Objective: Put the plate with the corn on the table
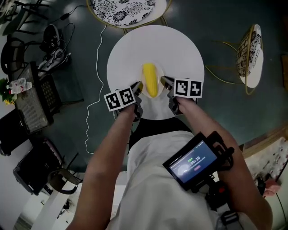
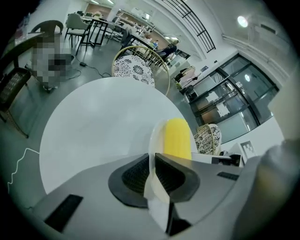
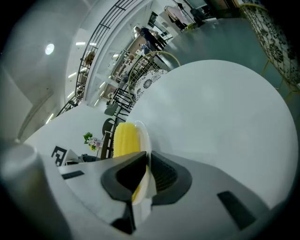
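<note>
A yellow corn cob (image 1: 150,79) lies on a small white plate (image 1: 153,96) over the near part of the round white table (image 1: 175,45). My left gripper (image 1: 139,86) is shut on the plate's left rim and my right gripper (image 1: 164,81) is shut on its right rim. In the left gripper view the plate (image 2: 153,145) stands edge-on between the pads with the corn (image 2: 177,138) beyond. In the right gripper view the plate (image 3: 145,140) is pinched the same way, with the corn (image 3: 125,138) on its left. Whether the plate touches the table cannot be told.
A patterned chair (image 1: 126,10) stands behind the table and another (image 1: 251,54) to its right. Black chairs and cables (image 1: 54,49) crowd the left on the dark floor. A phone on a mount (image 1: 198,161) hangs at my chest.
</note>
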`<act>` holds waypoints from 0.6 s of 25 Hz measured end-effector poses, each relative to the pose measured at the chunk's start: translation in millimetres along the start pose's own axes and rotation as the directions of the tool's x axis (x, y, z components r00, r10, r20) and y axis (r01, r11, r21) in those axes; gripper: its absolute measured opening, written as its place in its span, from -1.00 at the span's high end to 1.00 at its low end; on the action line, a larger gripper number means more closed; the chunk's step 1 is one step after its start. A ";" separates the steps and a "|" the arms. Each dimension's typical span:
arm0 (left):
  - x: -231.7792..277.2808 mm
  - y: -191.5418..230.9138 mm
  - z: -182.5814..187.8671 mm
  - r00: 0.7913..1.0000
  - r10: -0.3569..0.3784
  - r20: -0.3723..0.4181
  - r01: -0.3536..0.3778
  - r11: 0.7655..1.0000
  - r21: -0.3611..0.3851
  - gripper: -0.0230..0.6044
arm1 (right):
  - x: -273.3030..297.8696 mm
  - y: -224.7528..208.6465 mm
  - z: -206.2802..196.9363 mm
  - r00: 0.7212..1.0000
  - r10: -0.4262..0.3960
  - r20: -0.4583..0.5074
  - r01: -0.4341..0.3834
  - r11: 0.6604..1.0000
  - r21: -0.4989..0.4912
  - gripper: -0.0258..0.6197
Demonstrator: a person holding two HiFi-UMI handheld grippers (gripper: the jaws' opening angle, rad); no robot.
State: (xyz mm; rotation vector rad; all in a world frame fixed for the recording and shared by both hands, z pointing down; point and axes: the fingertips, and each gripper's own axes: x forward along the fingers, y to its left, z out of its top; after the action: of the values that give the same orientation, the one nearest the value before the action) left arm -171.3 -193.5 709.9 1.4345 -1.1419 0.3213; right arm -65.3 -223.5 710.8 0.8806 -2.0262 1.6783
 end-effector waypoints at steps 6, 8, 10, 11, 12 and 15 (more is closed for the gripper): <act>12.5 1.8 6.8 0.999 0.039 -0.029 -0.038 0.998 0.051 0.79 | 6.4 -7.6 6.6 0.998 -0.060 0.006 0.060 0.998 -0.023 0.83; 15.9 -3.2 7.8 0.998 0.049 -0.029 -0.047 0.996 0.072 0.79 | 3.2 -10.9 9.2 0.997 -0.070 0.011 0.071 0.997 -0.031 0.83; 19.1 -9.5 6.9 0.997 0.065 -0.027 -0.062 0.994 0.094 0.79 | -2.0 -15.0 10.5 0.997 -0.077 0.016 0.078 0.996 -0.033 0.83; 19.6 -9.6 6.8 0.997 0.074 -0.028 -0.071 0.992 0.104 0.79 | -1.8 -15.5 10.0 0.996 -0.082 0.017 0.083 0.996 -0.035 0.83; 19.6 -7.1 7.3 0.996 0.083 -0.029 -0.079 0.990 0.114 0.79 | 0.9 -15.0 8.8 0.996 -0.090 0.017 0.091 0.995 -0.039 0.83; 19.1 7.9 11.6 0.994 0.103 -0.037 -0.097 0.985 0.144 0.79 | 16.5 -12.0 4.3 0.991 -0.131 0.009 0.131 0.989 -0.066 0.83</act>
State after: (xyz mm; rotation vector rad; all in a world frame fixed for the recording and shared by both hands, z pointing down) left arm -173.2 -210.5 726.2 1.4893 -1.1757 0.5120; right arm -69.1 -232.7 729.2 0.9732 -1.9695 1.5316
